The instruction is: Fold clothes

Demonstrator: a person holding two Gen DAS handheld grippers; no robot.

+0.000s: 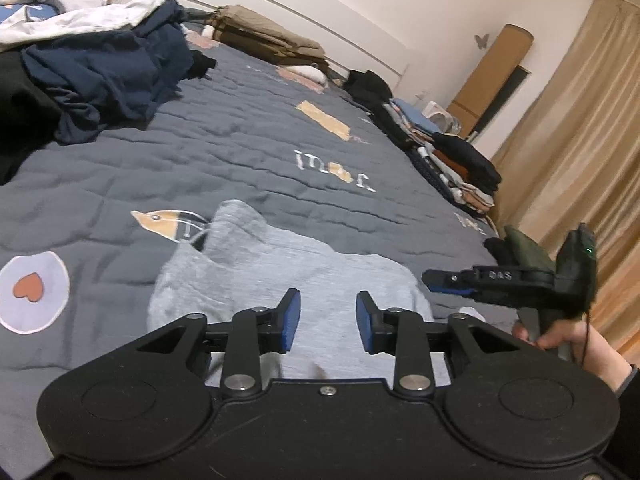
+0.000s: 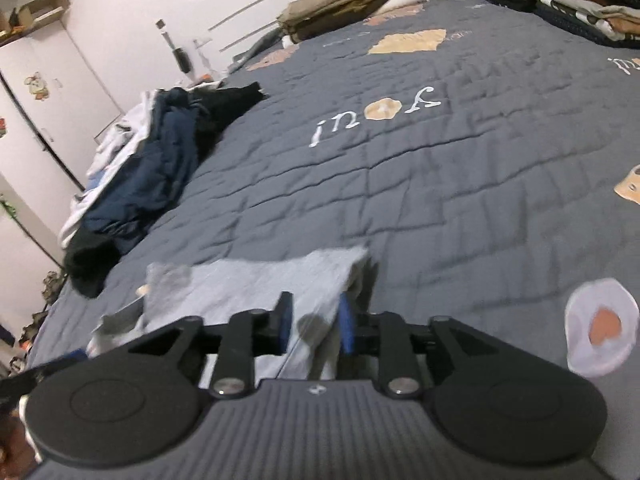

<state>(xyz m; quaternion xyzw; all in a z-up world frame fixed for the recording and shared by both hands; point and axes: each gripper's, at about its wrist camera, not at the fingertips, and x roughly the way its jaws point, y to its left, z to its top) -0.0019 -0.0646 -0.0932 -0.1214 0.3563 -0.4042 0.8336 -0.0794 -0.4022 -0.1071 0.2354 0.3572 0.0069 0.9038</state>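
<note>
a grey garment (image 1: 280,268) lies crumpled on the bed (image 1: 248,144), near its front edge. the left tool (image 1: 328,320) hovers over it, blue pads wide apart, gripping nothing. the right tool (image 2: 312,320) is partly open at the garment's edge; whether it pinches fabric, i cannot tell. unfolded clothes (image 1: 100,68) sit along the left edge, folded stacks (image 1: 452,160) along the right

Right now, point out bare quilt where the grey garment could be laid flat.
Free: the wide middle of the quilt, from the grey garment up past the white lettering. Crowded: the unfolded pile on one side, the folded stacks on the other.
</note>
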